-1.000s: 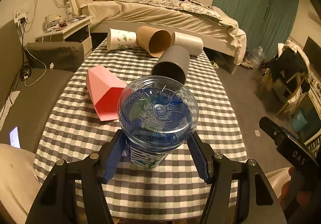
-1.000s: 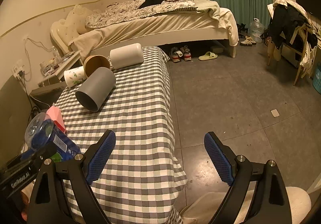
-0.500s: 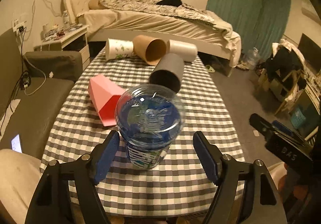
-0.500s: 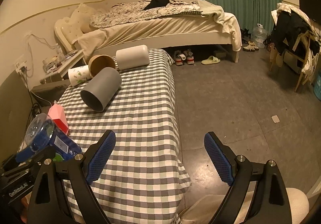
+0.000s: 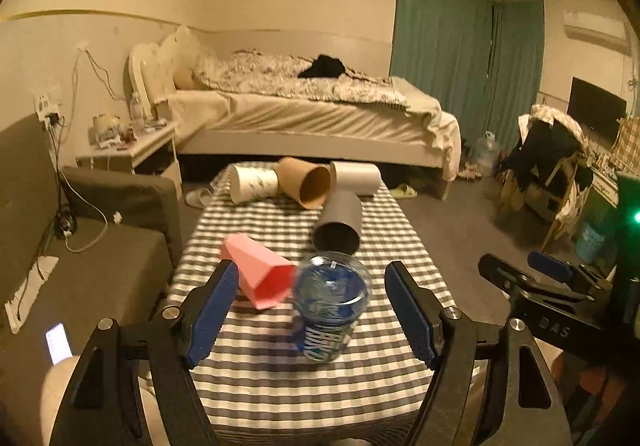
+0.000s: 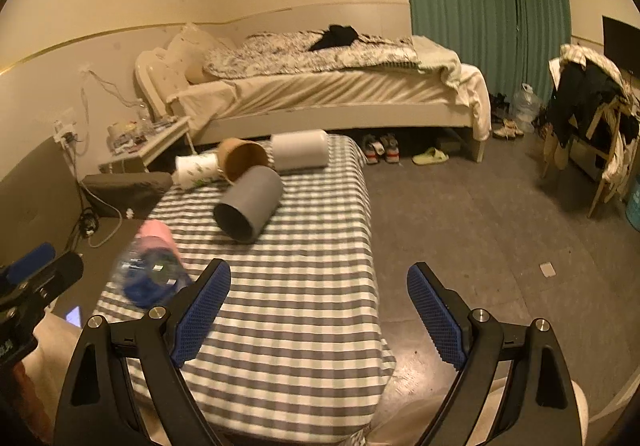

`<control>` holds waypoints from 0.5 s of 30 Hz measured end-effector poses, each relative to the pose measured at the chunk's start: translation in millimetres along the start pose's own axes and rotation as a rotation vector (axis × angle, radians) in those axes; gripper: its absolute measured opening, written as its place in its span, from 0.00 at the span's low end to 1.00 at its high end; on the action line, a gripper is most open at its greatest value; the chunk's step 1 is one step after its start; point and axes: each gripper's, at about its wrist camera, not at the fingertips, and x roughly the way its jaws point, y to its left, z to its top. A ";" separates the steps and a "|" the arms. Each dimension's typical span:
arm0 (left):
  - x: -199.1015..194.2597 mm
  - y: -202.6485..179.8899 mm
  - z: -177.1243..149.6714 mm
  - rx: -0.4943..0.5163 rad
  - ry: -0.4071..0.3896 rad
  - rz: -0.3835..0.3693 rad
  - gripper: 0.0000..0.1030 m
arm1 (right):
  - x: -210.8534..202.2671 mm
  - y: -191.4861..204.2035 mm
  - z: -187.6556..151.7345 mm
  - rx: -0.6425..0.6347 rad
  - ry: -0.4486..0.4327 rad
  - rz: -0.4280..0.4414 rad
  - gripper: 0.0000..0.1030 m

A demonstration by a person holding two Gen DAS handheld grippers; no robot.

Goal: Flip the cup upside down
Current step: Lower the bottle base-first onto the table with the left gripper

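Note:
A clear plastic cup (image 5: 330, 304) with a blue label stands on the checked table (image 5: 280, 386) near its front, its closed moulded end facing up and its outline slightly blurred. My left gripper (image 5: 311, 274) is open and sits behind the cup without touching it, its blue pads (image 5: 212, 310) well apart on either side. In the right wrist view the same cup (image 6: 148, 278) shows at the left, just beyond my left gripper (image 6: 40, 266). My right gripper (image 6: 319, 272) is open and empty over the table's right front edge.
A pink cup (image 5: 260, 276) lies on its side touching or just left of the clear cup. Further back lie a grey cup (image 5: 339, 224), a brown cup (image 5: 306, 186), a patterned white cup (image 5: 252, 182) and a plain white cup (image 5: 356, 178). A sofa stands left, a bed behind.
My left gripper opened, let go of the clear cup and drew back and up. The cup now stands alone on the table. The right gripper stayed open and shifted only slightly.

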 end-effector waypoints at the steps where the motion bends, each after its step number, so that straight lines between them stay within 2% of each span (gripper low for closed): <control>1: -3.9 5.1 -0.5 0.001 -0.008 0.006 0.76 | -5.6 5.5 0.4 -0.010 -0.005 0.008 0.87; 7: -9.1 33.0 -12.2 -0.035 -0.007 0.028 0.76 | -21.6 32.9 -8.6 -0.060 0.000 0.048 0.87; 15: 2.4 49.4 -33.1 -0.046 0.029 0.069 0.76 | -11.6 61.3 -29.2 -0.145 -0.004 0.024 0.87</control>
